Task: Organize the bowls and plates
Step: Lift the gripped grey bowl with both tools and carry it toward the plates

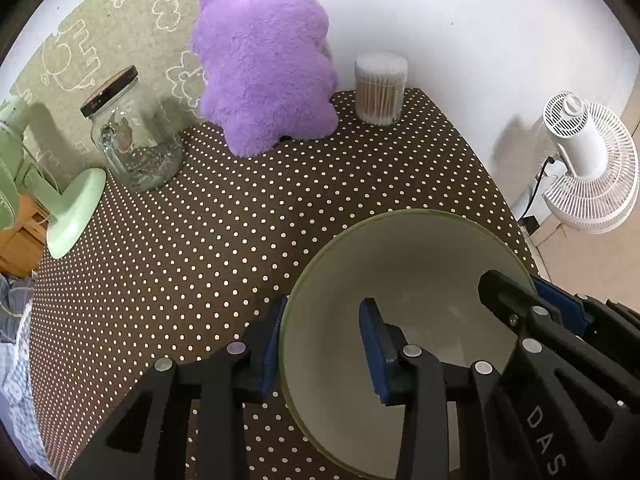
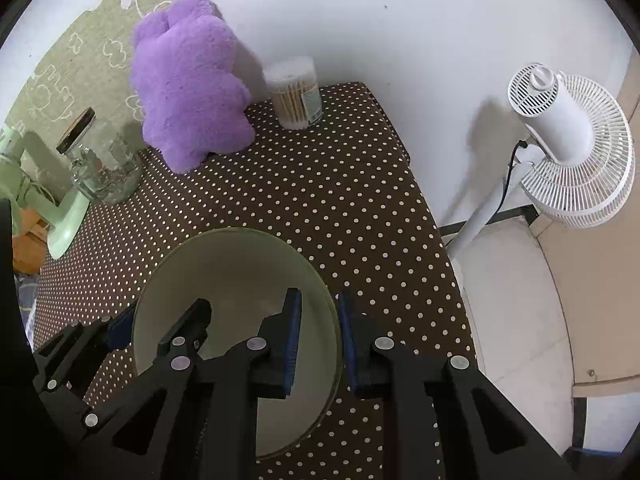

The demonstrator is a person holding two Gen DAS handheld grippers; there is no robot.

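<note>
A pale cream bowl [image 1: 408,264] [image 2: 240,272] with a greenish rim stands on the brown polka-dot tablecloth [image 1: 200,240] near the front. My left gripper [image 1: 324,316] is shut on the bowl's left wall, one blue pad outside the rim and one inside. In the right wrist view my right gripper [image 2: 318,300] is shut on the opposite wall in the same way. Each view also shows the other gripper across the bowl: the right gripper [image 1: 516,284] and the left gripper [image 2: 160,314]. The inside of the bowl holds nothing but the fingers.
At the back of the table stand a purple plush toy [image 1: 264,64], a glass jar with a dark lid [image 1: 132,136] and a clear tub of cotton swabs [image 1: 380,88]. A pale green stand [image 1: 76,216] sits at the left edge. A white fan [image 1: 588,160] stands on the floor beyond the right edge.
</note>
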